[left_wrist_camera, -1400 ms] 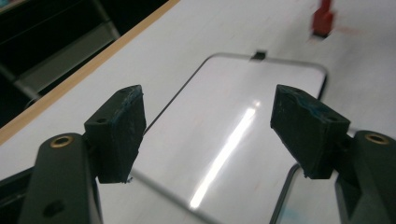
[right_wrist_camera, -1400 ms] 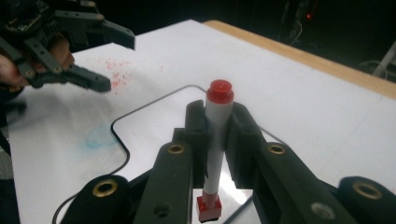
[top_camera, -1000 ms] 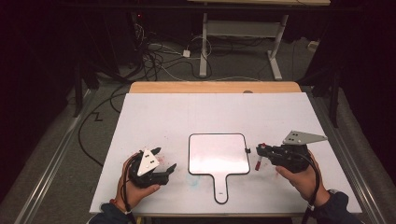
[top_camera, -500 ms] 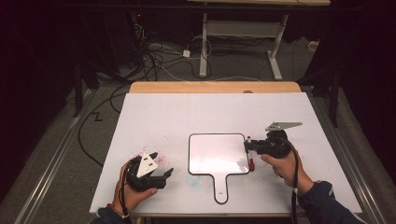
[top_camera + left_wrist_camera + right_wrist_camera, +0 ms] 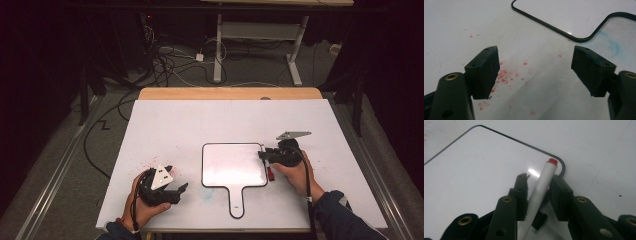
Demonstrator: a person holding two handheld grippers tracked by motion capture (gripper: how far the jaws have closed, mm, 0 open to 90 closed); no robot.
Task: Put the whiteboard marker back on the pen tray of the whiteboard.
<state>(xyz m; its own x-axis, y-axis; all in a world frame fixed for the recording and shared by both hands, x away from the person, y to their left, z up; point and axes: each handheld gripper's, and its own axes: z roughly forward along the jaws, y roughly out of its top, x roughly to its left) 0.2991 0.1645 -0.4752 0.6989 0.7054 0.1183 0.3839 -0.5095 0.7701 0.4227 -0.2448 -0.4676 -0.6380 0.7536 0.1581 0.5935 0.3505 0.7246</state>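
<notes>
Both tongs are black, the left tongs (image 5: pixel 181 189) and right tongs (image 5: pixel 263 156) alike, with square dark pads and brass-ringed screw holes behind them. A grey three-cornered plate (image 5: pixel 293 134) tops each. Dark blue sleeves (image 5: pixel 341 215) cover the forearms behind the tongs, and a black cable (image 5: pixel 307 181) trails back from the right tongs.

The right gripper (image 5: pixel 537 192) has a white marker (image 5: pixel 537 195) with a red end between its jaws, which have just been opening, over the rounded corner of a black-edged whiteboard (image 5: pixel 474 167) on the white table (image 5: pixel 599 152)
</notes>
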